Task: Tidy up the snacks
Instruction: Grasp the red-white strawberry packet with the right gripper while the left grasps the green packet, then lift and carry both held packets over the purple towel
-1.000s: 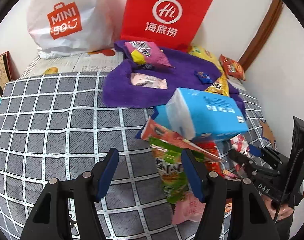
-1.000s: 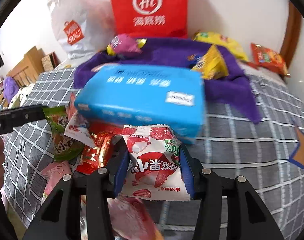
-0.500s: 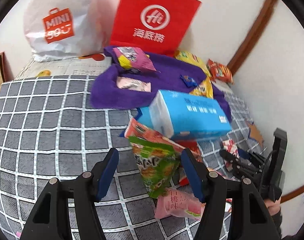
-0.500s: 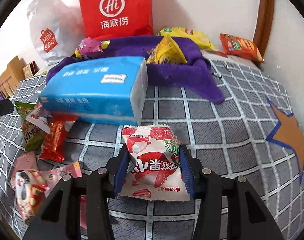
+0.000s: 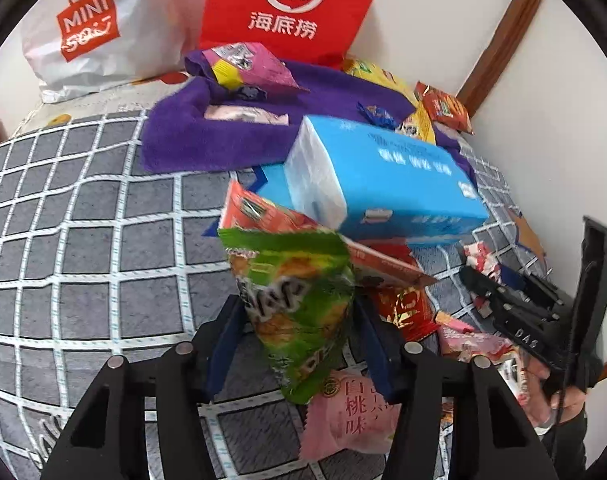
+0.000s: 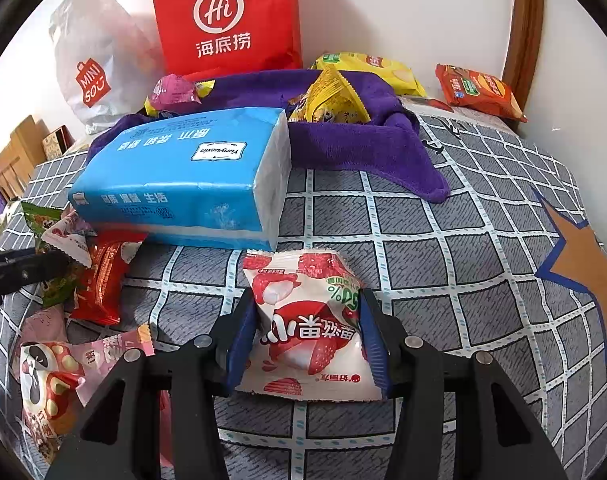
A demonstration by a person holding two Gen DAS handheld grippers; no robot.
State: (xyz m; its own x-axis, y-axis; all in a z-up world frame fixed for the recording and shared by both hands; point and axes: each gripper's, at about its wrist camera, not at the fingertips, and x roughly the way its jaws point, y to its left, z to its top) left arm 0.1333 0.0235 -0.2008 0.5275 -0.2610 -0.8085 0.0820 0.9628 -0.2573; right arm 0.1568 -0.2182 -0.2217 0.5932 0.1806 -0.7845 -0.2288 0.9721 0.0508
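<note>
My left gripper (image 5: 299,334) stands open around a green snack bag (image 5: 299,300) that lies on the checked bedcover; the jaws flank the bag with a gap on each side. My right gripper (image 6: 303,336) is shut on a white strawberry snack packet (image 6: 309,332) and holds it just above the bedcover. A blue tissue pack (image 6: 191,176) lies in the middle, also in the left wrist view (image 5: 379,184). A purple towel (image 6: 355,140) behind it carries several snack bags.
A red paper bag (image 6: 227,20) and a white Miniso bag (image 6: 91,76) stand against the back wall. Red and pink packets (image 6: 103,276) lie left of the tissue pack. An orange bag (image 6: 479,92) lies far right by the wall. The right gripper shows in the left wrist view (image 5: 523,312).
My left gripper has moved forward until the green bag sits between its jaws. My right gripper has drawn back from the tissue pack, still holding the strawberry packet.
</note>
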